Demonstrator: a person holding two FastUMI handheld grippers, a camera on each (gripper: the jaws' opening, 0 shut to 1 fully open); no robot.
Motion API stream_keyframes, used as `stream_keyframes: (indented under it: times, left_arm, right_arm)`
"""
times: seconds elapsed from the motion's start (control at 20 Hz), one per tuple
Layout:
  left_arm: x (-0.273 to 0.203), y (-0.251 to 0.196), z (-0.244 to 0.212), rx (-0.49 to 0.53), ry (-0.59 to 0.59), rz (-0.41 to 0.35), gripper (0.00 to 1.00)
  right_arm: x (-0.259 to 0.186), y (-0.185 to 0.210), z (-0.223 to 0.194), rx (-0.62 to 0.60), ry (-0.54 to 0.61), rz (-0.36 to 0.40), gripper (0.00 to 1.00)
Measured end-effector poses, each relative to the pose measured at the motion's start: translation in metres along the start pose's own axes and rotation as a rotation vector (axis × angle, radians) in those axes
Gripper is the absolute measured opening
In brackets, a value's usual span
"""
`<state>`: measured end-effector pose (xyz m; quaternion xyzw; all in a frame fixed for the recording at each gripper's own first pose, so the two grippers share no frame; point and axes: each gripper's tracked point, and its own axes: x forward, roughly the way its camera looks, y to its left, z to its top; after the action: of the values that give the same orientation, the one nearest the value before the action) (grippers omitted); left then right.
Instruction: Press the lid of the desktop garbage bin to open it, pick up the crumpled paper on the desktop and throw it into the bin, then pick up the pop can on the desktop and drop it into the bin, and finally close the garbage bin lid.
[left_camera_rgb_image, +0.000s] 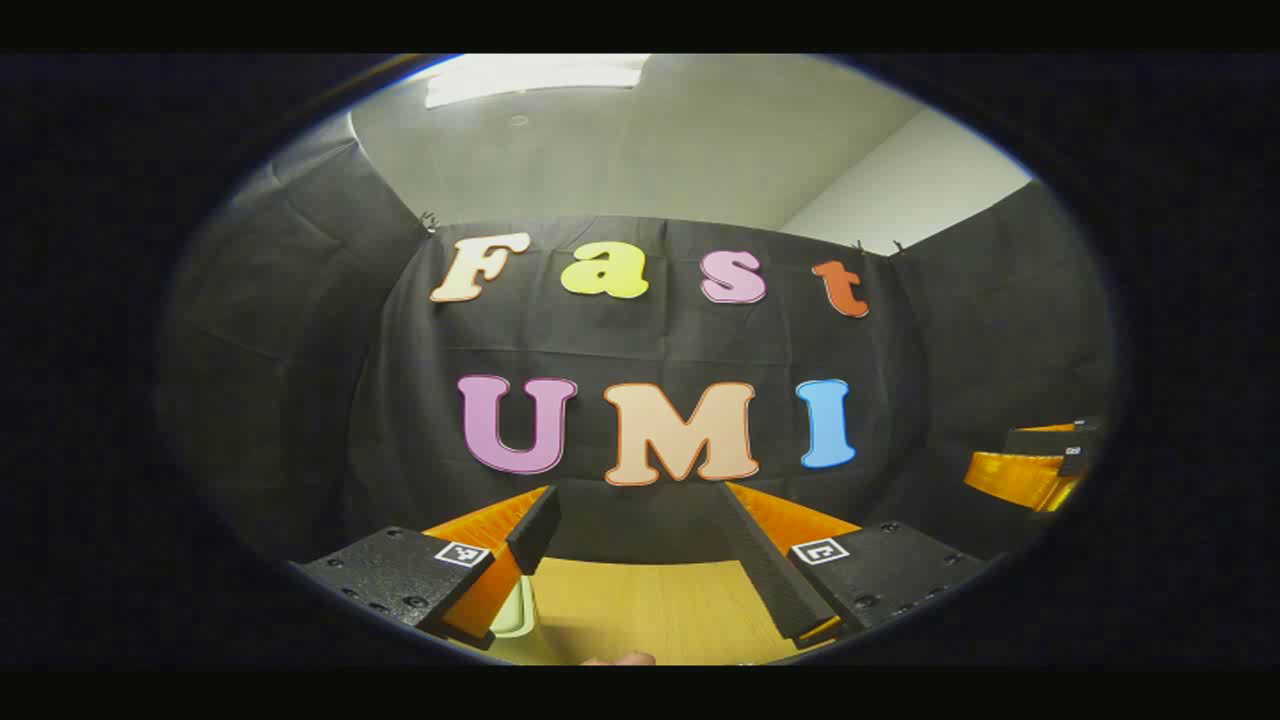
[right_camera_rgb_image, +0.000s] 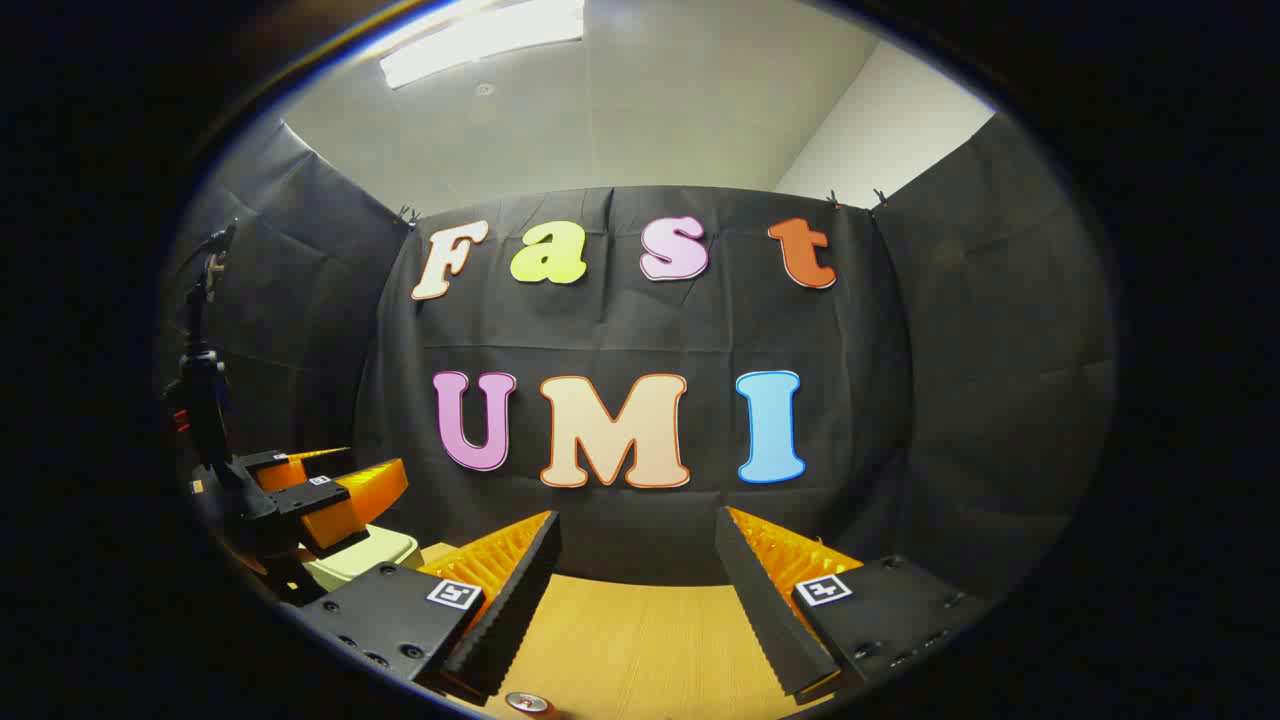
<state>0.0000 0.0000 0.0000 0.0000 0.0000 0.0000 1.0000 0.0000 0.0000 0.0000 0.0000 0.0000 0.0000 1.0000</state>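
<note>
From the left gripper view I see my left gripper (left_camera_rgb_image: 640, 520) with its jaws spread wide and nothing between them, held above the wooden desktop (left_camera_rgb_image: 650, 610). Just beside its left finger, low down, a pale green edge of the garbage bin (left_camera_rgb_image: 515, 612) peeks out; too little of it is visible there to judge the lid. At the far right of that view the other gripper's fingers jut in, well apart from the bin.

The right gripper view gives me more. My right gripper (right_camera_rgb_image: 640, 560) also hangs over the desktop (right_camera_rgb_image: 640, 650) with its jaws wide and empty. To the left of it I can see the bin (right_camera_rgb_image: 365, 555) itself: a pale green body with a smooth, rounded top, and its lid looks down, though the left gripper (right_camera_rgb_image: 345, 500) hovering directly above the bin covers part of it. I cannot tell whether that gripper touches the lid.

At the bottom edge of this view, nearer me than the bin and just below my right gripper's left finger, sits the round top of the pop can (right_camera_rgb_image: 527, 703), silvery with a red rim.
</note>
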Motion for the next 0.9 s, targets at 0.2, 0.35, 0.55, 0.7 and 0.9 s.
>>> stream_keyframes:
  times: [0.2,0.35,0.55,0.7,0.9]
  left_arm:
    - [-0.002,-0.009,0.001,0.013,-0.003,-0.007,0.94]
    - [-0.007,-0.012,0.0,0.016,0.007,-0.003,0.94]
    - [-0.009,-0.011,-0.004,0.021,0.016,0.017,0.93]
    - [-0.01,-0.015,-0.005,0.038,0.022,0.02,0.93]
    - [-0.013,-0.016,-0.007,0.046,0.02,0.031,0.94]
  right_arm:
    - [0.002,-0.005,-0.004,-0.005,0.003,-0.005,0.99]
    - [0.001,-0.006,-0.005,0.0,-0.008,-0.002,0.98]
    - [0.0,-0.009,-0.011,0.003,-0.003,0.007,0.98]
    - [-0.001,-0.012,-0.012,0.009,-0.001,0.009,0.98]
    - [-0.003,-0.016,-0.016,0.012,0.002,0.009,0.98]
